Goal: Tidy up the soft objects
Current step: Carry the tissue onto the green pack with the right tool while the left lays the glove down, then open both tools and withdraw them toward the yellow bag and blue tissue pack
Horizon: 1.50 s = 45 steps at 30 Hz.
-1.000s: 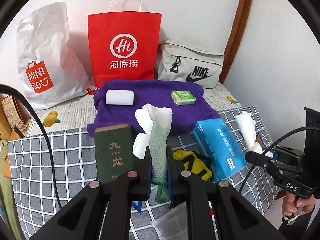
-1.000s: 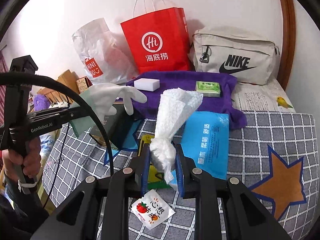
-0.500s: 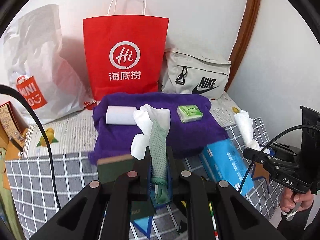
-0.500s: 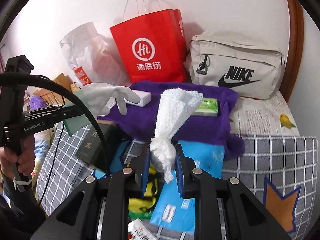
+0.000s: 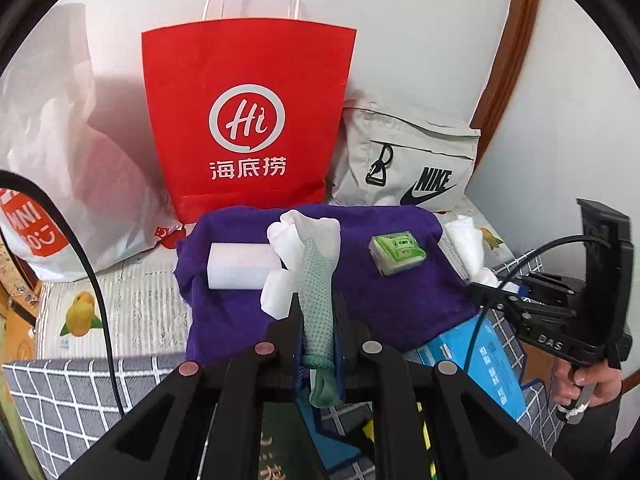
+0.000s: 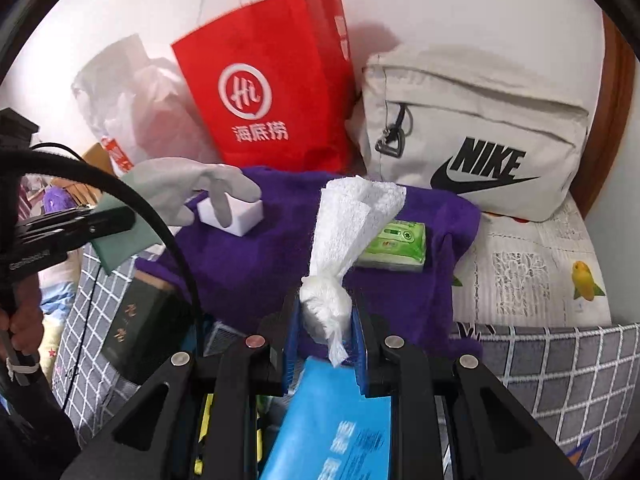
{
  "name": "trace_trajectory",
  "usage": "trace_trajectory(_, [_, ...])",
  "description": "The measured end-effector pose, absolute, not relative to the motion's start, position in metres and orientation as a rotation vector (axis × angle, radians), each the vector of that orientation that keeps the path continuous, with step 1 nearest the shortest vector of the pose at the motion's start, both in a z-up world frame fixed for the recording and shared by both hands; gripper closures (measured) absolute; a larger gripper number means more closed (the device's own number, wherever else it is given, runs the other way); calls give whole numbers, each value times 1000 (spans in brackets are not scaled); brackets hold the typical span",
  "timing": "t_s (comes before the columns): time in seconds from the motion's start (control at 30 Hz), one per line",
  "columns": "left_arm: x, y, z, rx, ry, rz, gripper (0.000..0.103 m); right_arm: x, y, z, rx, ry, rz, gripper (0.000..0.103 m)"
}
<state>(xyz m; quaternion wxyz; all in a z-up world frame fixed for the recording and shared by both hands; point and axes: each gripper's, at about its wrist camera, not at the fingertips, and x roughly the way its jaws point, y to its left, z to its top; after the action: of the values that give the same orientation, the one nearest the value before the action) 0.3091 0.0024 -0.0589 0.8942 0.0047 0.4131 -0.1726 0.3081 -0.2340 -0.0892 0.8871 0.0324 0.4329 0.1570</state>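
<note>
My left gripper point(image 5: 318, 320) is shut on a green-and-white glove point(image 5: 316, 280), held over the purple towel point(image 5: 400, 300); the glove also shows in the right wrist view point(image 6: 180, 188). My right gripper point(image 6: 326, 320) is shut on a white crumpled cloth point(image 6: 344, 232), also above the towel's point(image 6: 260, 272) near edge. On the towel lie a white sponge block point(image 5: 240, 266) point(image 6: 240, 216) and a green tissue pack point(image 5: 398, 254) point(image 6: 394, 246).
A red paper bag point(image 5: 248, 120), a white Miniso plastic bag point(image 5: 48, 160) and a beige Nike bag point(image 5: 408, 164) stand against the wall. A blue tissue pack point(image 6: 332, 428), a dark green book point(image 6: 136, 328) and a yellow item lie on the checked cover below.
Both grippers moved forward toward the purple towel and the bags, each still holding its item. The book and blue pack slid down under the grippers.
</note>
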Motion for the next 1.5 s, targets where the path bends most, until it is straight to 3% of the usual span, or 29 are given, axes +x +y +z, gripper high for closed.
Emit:
trace_trajectory(0.8, [381, -17, -109, 72, 998, -382, 91, 384, -249, -173, 78, 1175, 307, 78])
trace_trajectory(0.97, [386, -21, -124, 89, 1049, -386, 91, 372, -252, -161, 62, 1134, 297, 48])
trace_trajectory(1.07, [390, -20, -132, 116, 1070, -364, 91, 358, -251, -145, 48, 1072, 310, 37])
trace_trajectory(1.5, [394, -8, -150, 169, 1139, -313, 88, 331, -263, -111, 86, 971, 306, 31])
